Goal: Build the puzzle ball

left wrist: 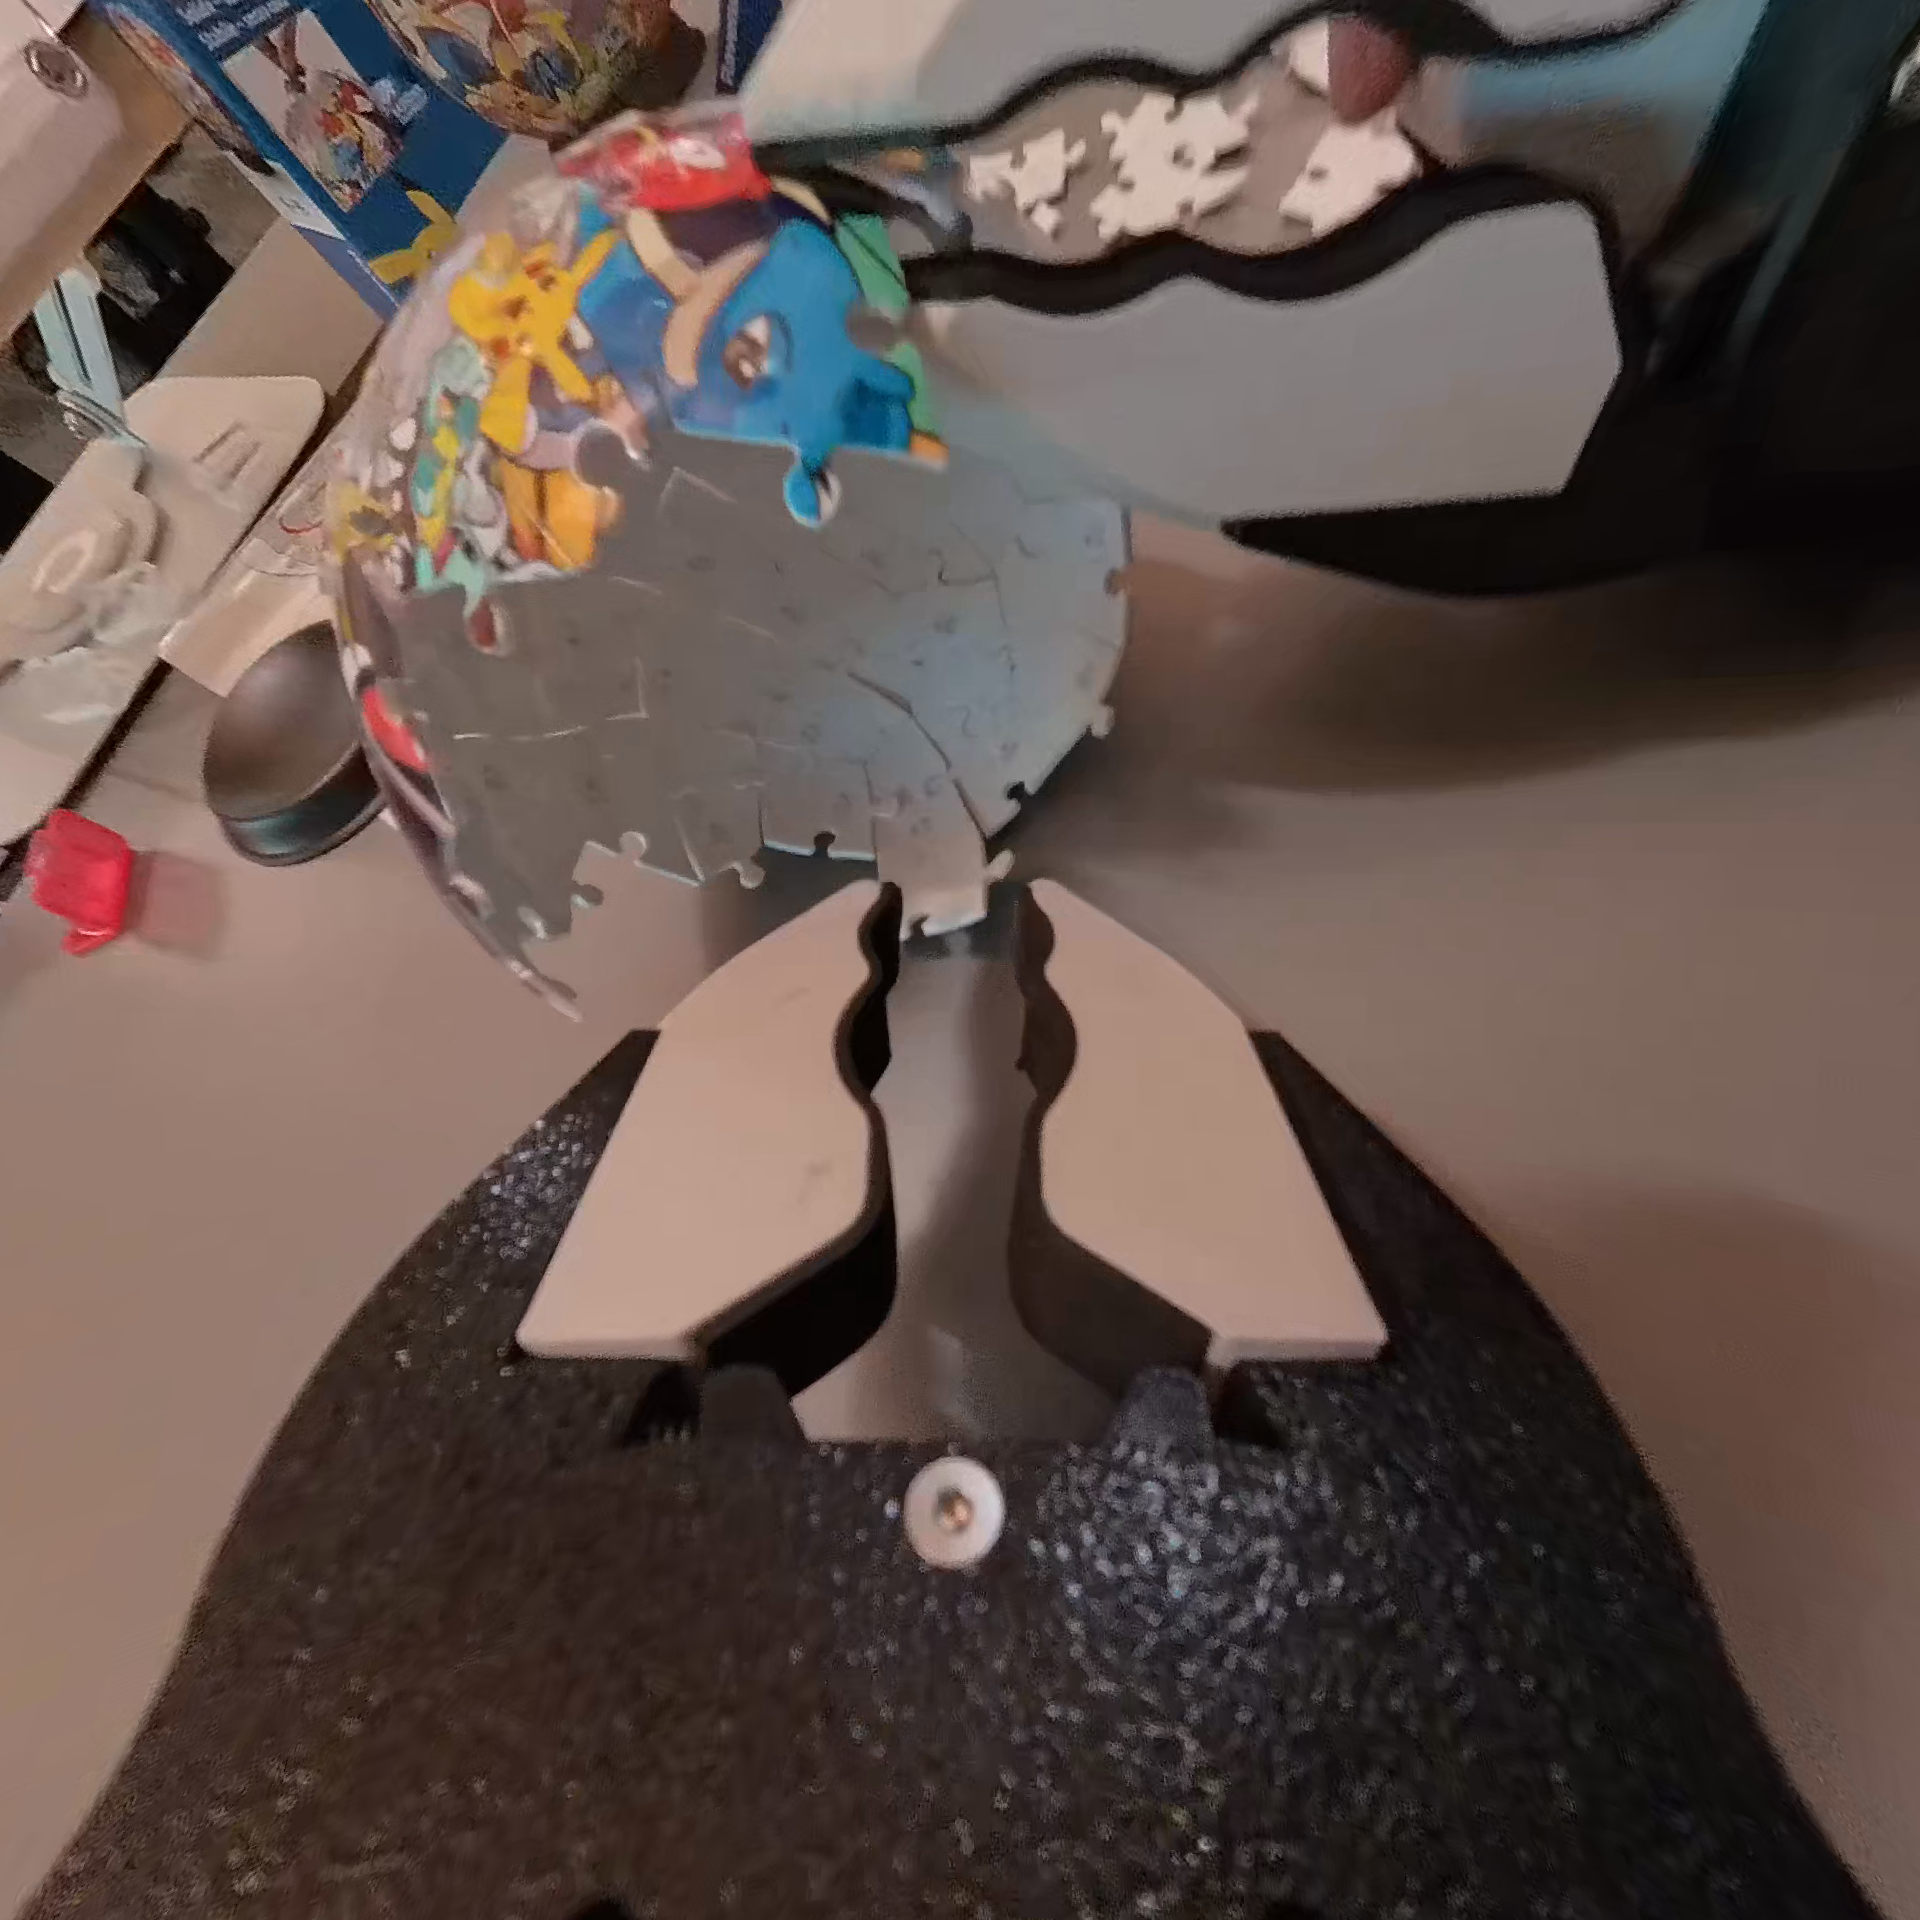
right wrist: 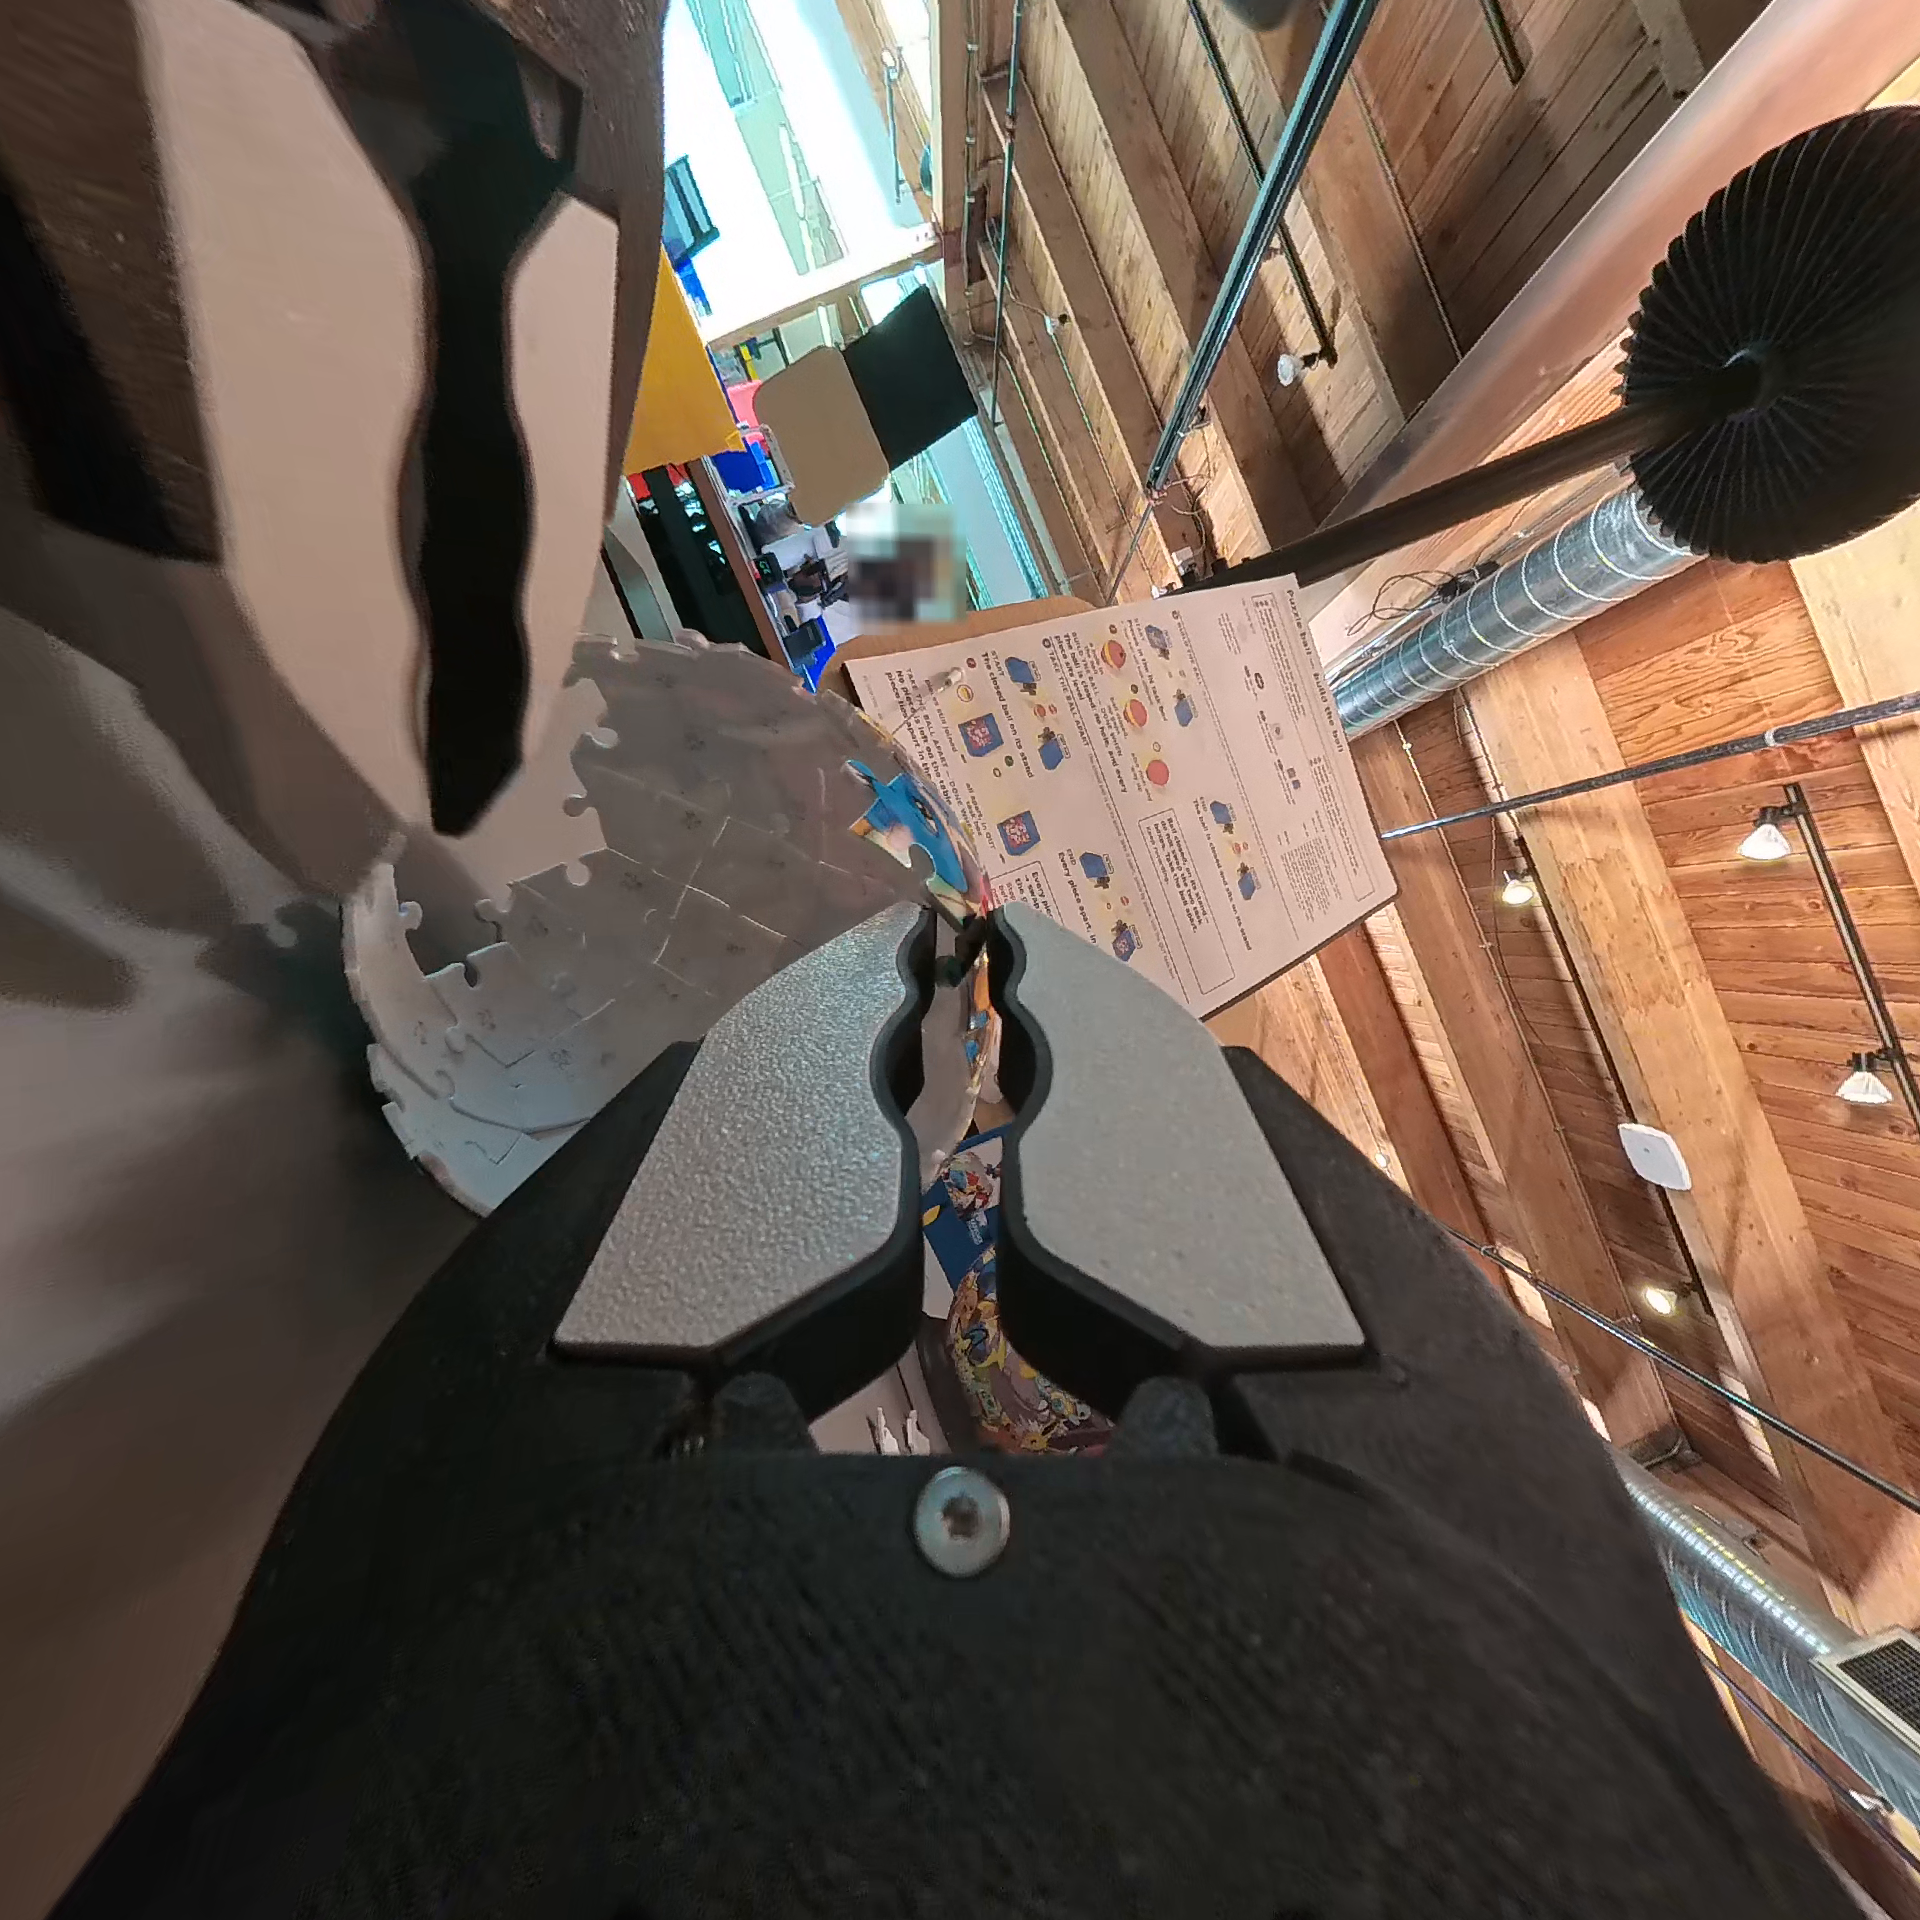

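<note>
The half-built, curved plastic puzzle ball point(left wrist: 727, 582) is pinched by both nearly closed grippers point(left wrist: 951, 914) point(right wrist: 961, 935); beyond it, loose white pieces point(left wrist: 1164, 171) remain (unplaced).

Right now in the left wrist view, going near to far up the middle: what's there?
Left gripper → half-built puzzle ball, edge between its jaws → loose white puzzle pieces on the table, seen between the right gripper's jaws.

Dim, warm light and motion blur smear the left wrist view, while the right is sharp, daylit, fisheye-bent at edges.
</note>
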### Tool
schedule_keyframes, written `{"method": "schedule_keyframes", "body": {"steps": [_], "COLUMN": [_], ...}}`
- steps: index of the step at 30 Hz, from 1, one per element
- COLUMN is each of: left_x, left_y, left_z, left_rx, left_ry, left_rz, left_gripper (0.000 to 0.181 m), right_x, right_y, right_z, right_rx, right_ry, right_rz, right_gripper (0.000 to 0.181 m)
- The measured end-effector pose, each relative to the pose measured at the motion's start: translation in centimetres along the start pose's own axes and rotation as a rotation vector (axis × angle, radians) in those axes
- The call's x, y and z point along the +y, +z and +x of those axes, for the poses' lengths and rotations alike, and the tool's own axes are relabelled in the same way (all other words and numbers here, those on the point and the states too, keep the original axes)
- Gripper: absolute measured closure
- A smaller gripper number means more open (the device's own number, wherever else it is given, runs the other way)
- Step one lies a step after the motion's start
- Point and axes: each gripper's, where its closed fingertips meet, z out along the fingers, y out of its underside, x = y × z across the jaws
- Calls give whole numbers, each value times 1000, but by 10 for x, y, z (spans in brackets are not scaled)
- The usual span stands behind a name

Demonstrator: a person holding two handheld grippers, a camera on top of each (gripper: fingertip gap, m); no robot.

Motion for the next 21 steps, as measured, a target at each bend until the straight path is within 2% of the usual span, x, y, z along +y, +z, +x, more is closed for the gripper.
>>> {"method": "schedule_keyframes", "body": {"steps": [5, 9, 12, 15, 19, 21], "left_x": [-15, -58, -59, -43, -43, -47], "left_y": [0, -36, -54, -45, -24, -21], "left_z": [-8, -41, -74, -90, -77, -77], "left_rx": [-28, -138, -337, -467, -500, -557], "left_ry": [-69, -116, 64, 262, 492, 537], "left_rz": [51, 281, 229, 85, 56, 70], "left_gripper": [157, 159, 149, 128, 138, 147], "right_x": [3, 6, 6, 7, 7, 8], "right_y": [0, -1, -1, -1, 0, -1], "right_z": [0, 0, 0, -1, -1, -1], "right_rx": [-2, -4, -3, -2, -1, 0], "right_ry": [13, 21, 26, 26, 24, 21], "right_rz": [-1, -3, -3, -1, -4, -7], "right_gripper": [172, 172, 172, 172, 172, 172]}}
